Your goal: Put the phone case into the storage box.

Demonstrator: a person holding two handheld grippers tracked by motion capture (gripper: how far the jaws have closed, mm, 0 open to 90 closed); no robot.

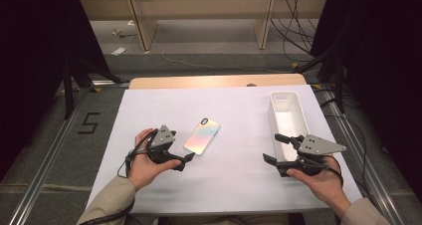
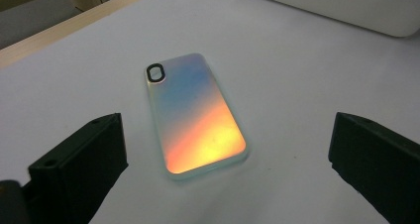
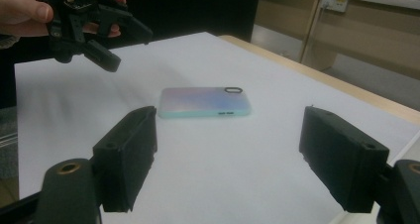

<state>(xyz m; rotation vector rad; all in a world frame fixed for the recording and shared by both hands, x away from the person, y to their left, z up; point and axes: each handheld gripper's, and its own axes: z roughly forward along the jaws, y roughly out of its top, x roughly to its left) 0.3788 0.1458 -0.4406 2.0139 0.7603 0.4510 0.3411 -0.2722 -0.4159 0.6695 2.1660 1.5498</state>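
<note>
On the white sheet (image 1: 229, 180), iridescent phone case (image 1: 201, 136) (back up) lies free; left gripper (image 1: 183, 162) and right gripper (image 1: 276, 151) both spread, grasping nothing

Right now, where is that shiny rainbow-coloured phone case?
In the high view the phone case lies flat on the white table cover, near its middle, just right of the left gripper and well left of the white bin.
</note>
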